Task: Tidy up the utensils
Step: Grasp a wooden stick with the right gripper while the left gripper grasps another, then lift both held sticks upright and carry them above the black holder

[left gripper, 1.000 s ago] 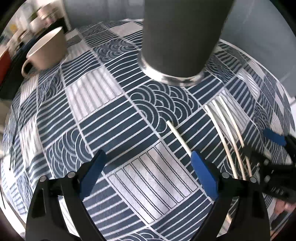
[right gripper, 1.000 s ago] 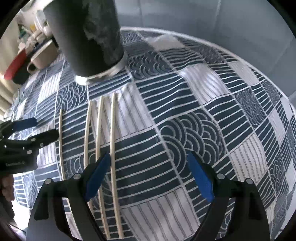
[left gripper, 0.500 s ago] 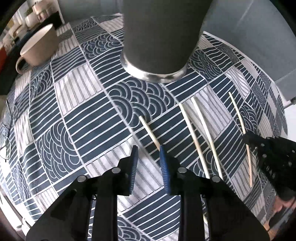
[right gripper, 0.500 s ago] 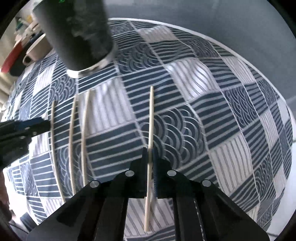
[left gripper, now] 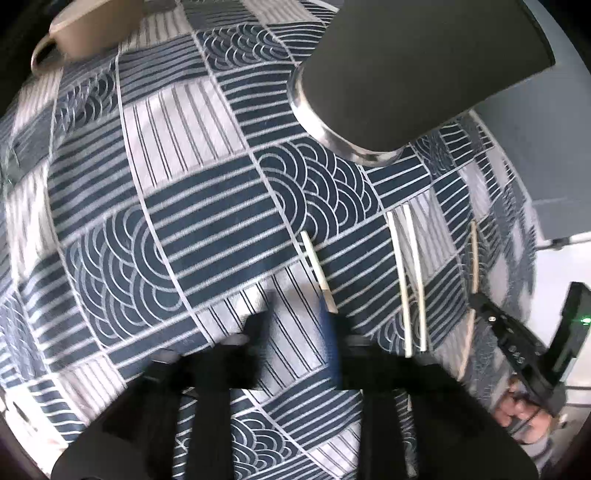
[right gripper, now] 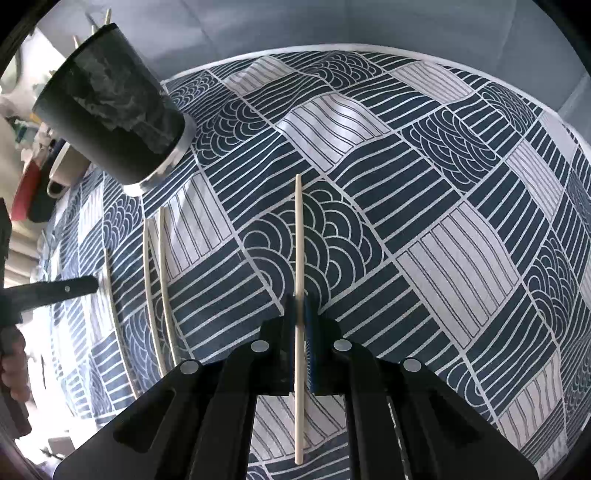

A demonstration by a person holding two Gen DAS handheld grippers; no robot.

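chopsticks lay on the patterned table [right gripper: 461, 258] near a dark cup [right gripper: 110, 118] with more sticks standing in it. the right gripper [right gripper: 300, 317] had its jaws closed on one chopstick [right gripper: 298, 236], which ran straight between the blue pads and out past both ends. the left gripper [left gripper: 295, 325], blurred, had its jaws opening; another chopstick [left gripper: 316, 266] lay by its right pad, apparently not pinched. a pair of chopsticks [left gripper: 410, 280] rested side by side between both grippers. a beige mug [left gripper: 88, 29] stood at the far edge.
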